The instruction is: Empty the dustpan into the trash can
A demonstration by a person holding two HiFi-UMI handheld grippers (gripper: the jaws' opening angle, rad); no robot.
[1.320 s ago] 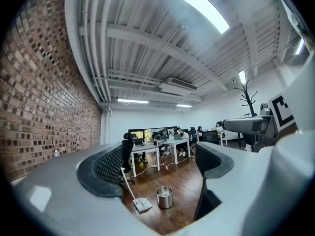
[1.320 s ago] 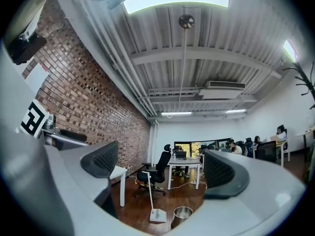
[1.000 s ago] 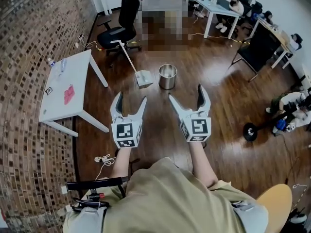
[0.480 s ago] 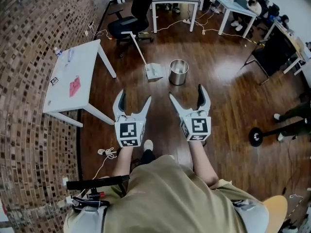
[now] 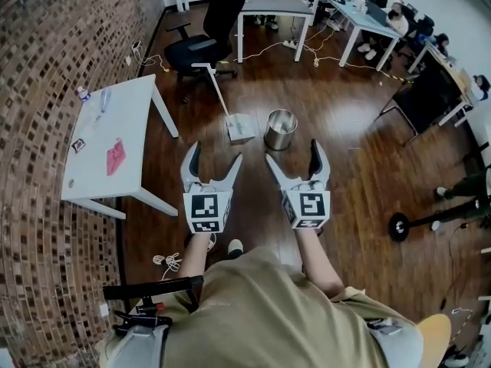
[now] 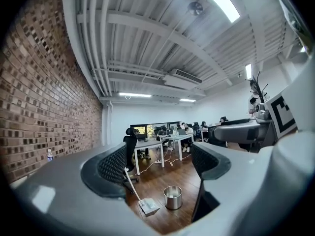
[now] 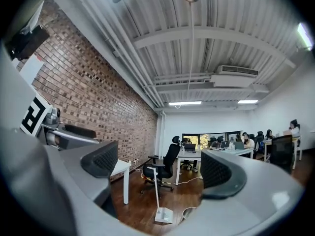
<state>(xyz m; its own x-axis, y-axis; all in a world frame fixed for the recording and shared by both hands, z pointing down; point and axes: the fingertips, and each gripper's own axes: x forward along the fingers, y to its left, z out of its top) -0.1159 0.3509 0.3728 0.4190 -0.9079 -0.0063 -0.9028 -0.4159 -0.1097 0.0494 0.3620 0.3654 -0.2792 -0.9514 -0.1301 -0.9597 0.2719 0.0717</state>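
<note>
A white long-handled dustpan (image 5: 241, 127) stands on the wooden floor, its handle leaning up to the left. Right beside it is a round metal trash can (image 5: 281, 129). Both also show in the left gripper view: dustpan (image 6: 147, 206), trash can (image 6: 173, 197). The right gripper view has the dustpan (image 7: 163, 214) and only a sliver of the can's rim (image 7: 189, 211). My left gripper (image 5: 213, 162) and right gripper (image 5: 293, 158) are held side by side, well short of both things. Both are open and empty; the left jaws have just been opening.
A white table (image 5: 107, 140) stands at the left by the brick wall. A black office chair (image 5: 203, 44) is behind the dustpan, with desks (image 5: 278, 8) and seated people farther back. A cable (image 5: 166, 261) lies on the floor at my lower left.
The dustpan and trash can sit closer to both grippers than one second ago, as I have come forward across the floor. The left jaws stand slightly wider.
</note>
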